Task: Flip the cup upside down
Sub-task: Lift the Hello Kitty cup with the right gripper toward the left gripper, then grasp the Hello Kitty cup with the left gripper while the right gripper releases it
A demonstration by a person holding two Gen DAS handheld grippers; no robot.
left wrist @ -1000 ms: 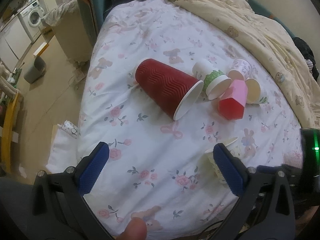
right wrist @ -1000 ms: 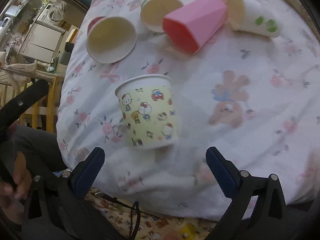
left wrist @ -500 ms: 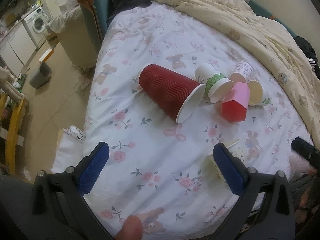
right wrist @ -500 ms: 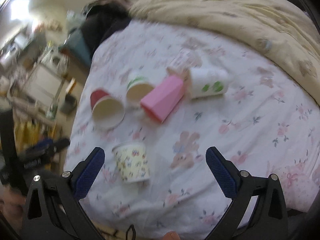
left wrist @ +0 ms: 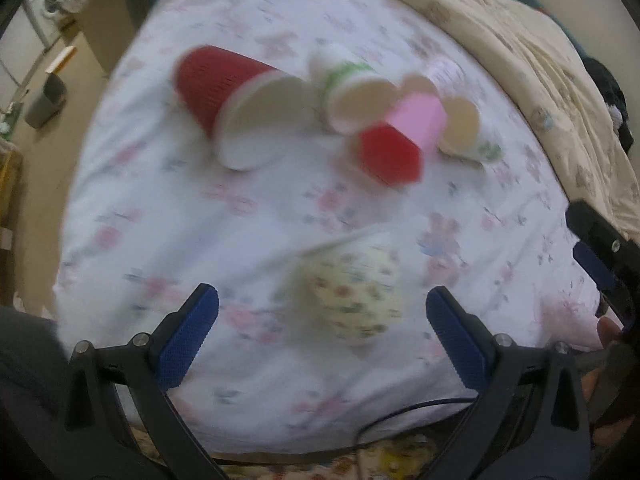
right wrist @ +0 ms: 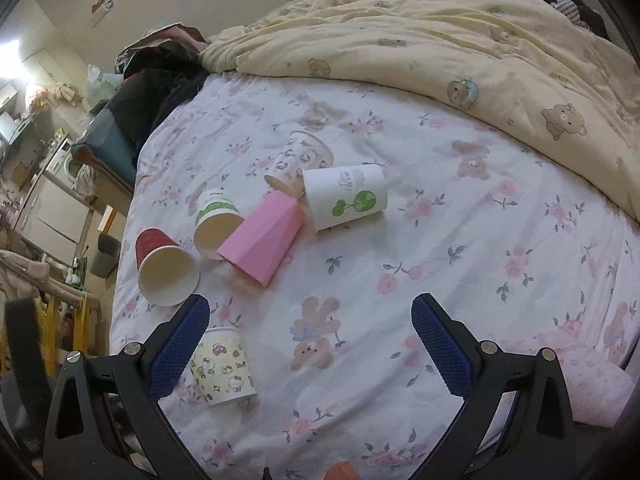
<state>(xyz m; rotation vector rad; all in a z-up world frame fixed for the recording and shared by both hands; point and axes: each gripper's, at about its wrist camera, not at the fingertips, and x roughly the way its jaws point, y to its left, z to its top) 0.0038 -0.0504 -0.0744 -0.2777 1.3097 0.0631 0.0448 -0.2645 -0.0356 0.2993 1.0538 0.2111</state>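
A yellow cartoon-print paper cup (left wrist: 352, 292) stands upright on the flowered bed sheet (left wrist: 248, 216), just ahead of my open left gripper (left wrist: 320, 320), between its blue fingers (left wrist: 188, 332) but untouched. The left wrist view is blurred. In the right wrist view the same cup (right wrist: 222, 366) stands beside the left finger of my open, empty right gripper (right wrist: 310, 338).
Several cups lie on their sides further up the sheet: a red ribbed one (right wrist: 160, 268), a green-banded one (right wrist: 216, 220), a pink faceted one (right wrist: 264, 238), a white tree-print one (right wrist: 344, 196). A cream bear-print duvet (right wrist: 460, 40) bounds the far side. The bed edge (right wrist: 120, 280) drops off at left.
The left gripper swung right and forward, bringing the yellow cup between its fingers. The right gripper pulled back and tilted up, so the cup now sits at its lower left.
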